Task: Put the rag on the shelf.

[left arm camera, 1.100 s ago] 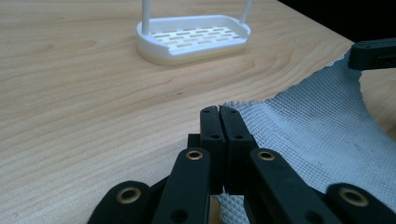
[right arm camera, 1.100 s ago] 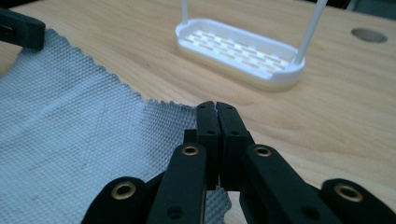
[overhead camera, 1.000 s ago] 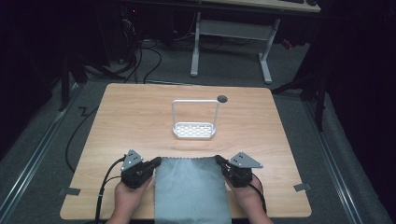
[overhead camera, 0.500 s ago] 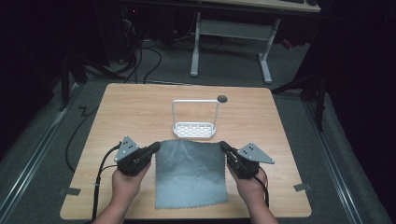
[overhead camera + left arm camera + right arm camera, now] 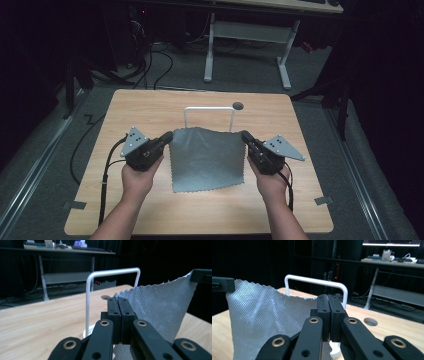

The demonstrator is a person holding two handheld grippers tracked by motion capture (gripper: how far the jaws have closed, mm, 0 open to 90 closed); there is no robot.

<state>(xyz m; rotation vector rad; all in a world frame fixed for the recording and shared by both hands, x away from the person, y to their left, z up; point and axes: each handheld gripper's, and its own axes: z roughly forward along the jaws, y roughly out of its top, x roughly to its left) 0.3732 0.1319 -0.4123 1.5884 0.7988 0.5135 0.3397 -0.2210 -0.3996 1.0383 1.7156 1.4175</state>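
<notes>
High view shows a grey cloth (image 5: 207,159) stretched between the two grippers above the middle of the wooden table (image 5: 150,107). Its top edge runs from 9 o'clock to 3 o'clock, and the cloth hangs from this edge toward 6 o'clock, so its lower edge lies nearer to the person. The left gripper (image 5: 167,137) holds the upper corner at the 9 o'clock side, and the right gripper (image 5: 245,136) holds the upper corner at the 3 o'clock side. Both hands come from 6 o'clock with the forearms nearly parallel, and each gripper points inward and toward 12 o'clock. In the left gripper view the fingers (image 5: 113,307) are pressed together on the cloth corner, and in the right gripper view the fingers (image 5: 323,308) are also closed on the cloth. The cloth has a fine woven texture and a zigzag border. Just behind it, at 12 o'clock, a white wire rack (image 5: 208,109) stands upright on the table.
</notes>
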